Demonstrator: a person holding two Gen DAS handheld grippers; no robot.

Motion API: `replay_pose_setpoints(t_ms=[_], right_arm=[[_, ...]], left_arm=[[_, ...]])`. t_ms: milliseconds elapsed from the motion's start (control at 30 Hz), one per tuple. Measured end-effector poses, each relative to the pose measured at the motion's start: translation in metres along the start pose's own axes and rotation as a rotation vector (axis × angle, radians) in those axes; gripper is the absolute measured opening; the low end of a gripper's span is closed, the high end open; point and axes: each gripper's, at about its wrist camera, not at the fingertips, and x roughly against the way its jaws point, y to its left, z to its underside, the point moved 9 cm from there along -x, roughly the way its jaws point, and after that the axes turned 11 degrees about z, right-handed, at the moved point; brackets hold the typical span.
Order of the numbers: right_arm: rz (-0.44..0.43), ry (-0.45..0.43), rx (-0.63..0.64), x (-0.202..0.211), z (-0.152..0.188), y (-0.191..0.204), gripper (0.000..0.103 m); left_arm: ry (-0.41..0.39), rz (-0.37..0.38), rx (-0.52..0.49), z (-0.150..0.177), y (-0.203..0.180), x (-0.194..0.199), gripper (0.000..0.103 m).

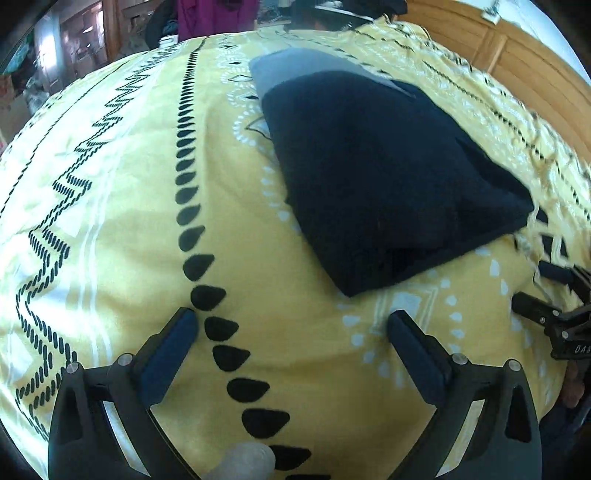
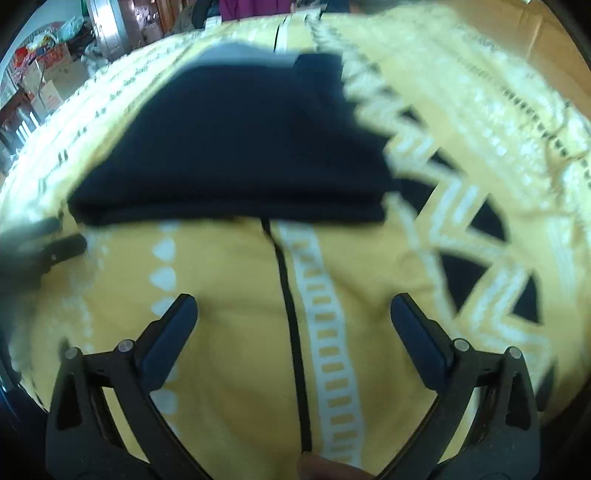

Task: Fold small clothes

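A folded dark navy garment [image 1: 384,177] lies on the yellow patterned bedspread [image 1: 122,206], on top of a folded grey piece [image 1: 295,64] that peeks out at its far end. My left gripper [image 1: 291,321] is open over the bedspread, short of the garment's near corner, with nothing between its fingers. My right gripper [image 2: 293,306] is open too, just in front of the navy garment [image 2: 236,147], and holds nothing. The right gripper [image 1: 543,288] shows at the right edge of the left wrist view, the left gripper [image 2: 55,236] at the left edge of the right wrist view. The right wrist view is blurred.
A wooden headboard [image 1: 517,62] runs along the far right of the bed. Beyond the bed's far edge stand cardboard boxes [image 2: 48,77], furniture and a magenta cloth [image 1: 218,14]. The bedspread [image 2: 229,295] spreads wide to the left of the garment.
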Motion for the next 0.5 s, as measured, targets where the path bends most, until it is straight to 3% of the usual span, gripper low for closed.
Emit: replay_pose_setpoints(t_ms=[133, 333, 433, 500], right_arm=[[0.021, -0.143, -0.036, 0.060, -0.048, -0.014, 0.103], [0.083, -0.339, -0.056, 0.154, -0.127, -0.026, 0.103], [0.036, -0.373, -0.075, 0.186, -0.147, -0.021, 0.103], [0.020, -0.354, -0.085, 0.195, -0.149, -0.016, 0.103]], left_arm=[[-0.093, -0.061, -0.015, -0.026, -0.004, 0.038, 0.103], [-0.350, -0.113, -0.076, -0.105, -0.046, 0.143, 0.103], [-0.465, -0.089, -0.094, -0.134, -0.076, 0.194, 0.103], [-0.504, -0.029, -0.086, -0.146, -0.094, 0.217, 0.103]])
